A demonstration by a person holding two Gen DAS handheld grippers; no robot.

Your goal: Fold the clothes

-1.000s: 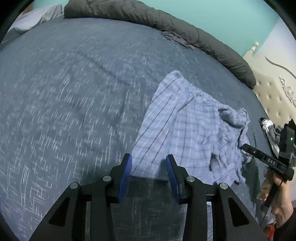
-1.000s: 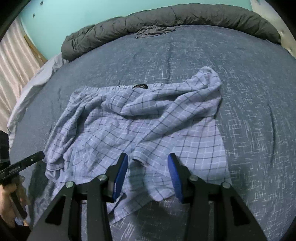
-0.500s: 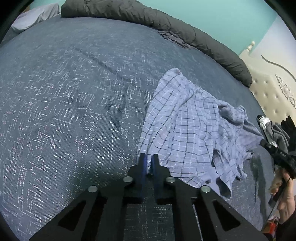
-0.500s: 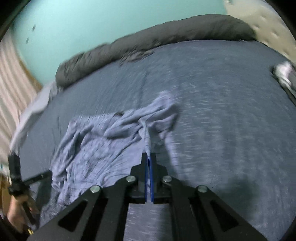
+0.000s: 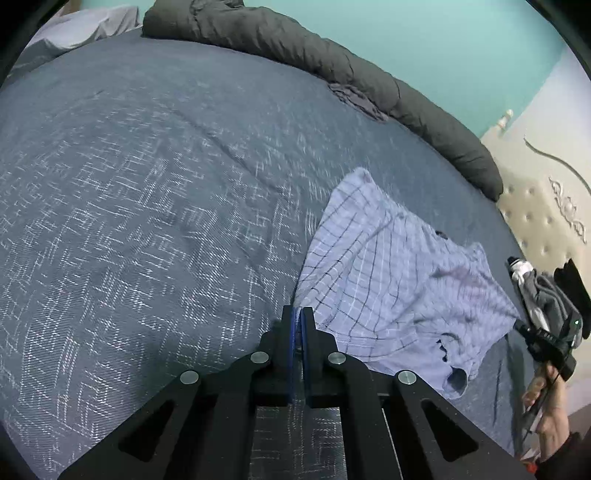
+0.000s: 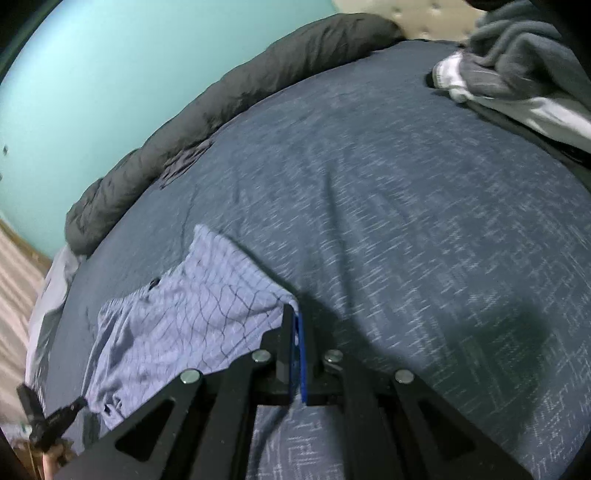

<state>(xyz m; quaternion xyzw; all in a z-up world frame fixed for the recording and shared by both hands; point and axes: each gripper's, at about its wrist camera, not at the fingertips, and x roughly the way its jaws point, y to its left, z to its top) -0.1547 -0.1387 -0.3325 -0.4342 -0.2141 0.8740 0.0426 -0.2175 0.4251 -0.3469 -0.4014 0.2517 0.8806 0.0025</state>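
Observation:
A light blue checked garment [image 5: 391, 280] lies stretched on the dark blue bedspread [image 5: 147, 221]. My left gripper [image 5: 298, 314] is shut on its near left corner. In the right wrist view the same checked garment [image 6: 192, 314] spreads to the left, and my right gripper [image 6: 297, 321] is shut on its right corner, with the cloth pulled taut toward the blue pads. The right gripper also shows small at the left wrist view's right edge, held by a hand [image 5: 550, 413]. The left gripper appears at the right wrist view's bottom left.
A rolled dark grey duvet [image 5: 332, 66] runs along the far edge of the bed below a teal wall. A pile of grey and white clothes [image 6: 517, 70] sits at the bed's right side, near a cream tufted headboard [image 5: 546, 206]. A pale sheet [image 5: 85, 26] lies far left.
Both grippers went from open to shut on the garment's corners. The right gripper then swung right, pulling the crumpled cloth out flatter and tauter between the two grippers.

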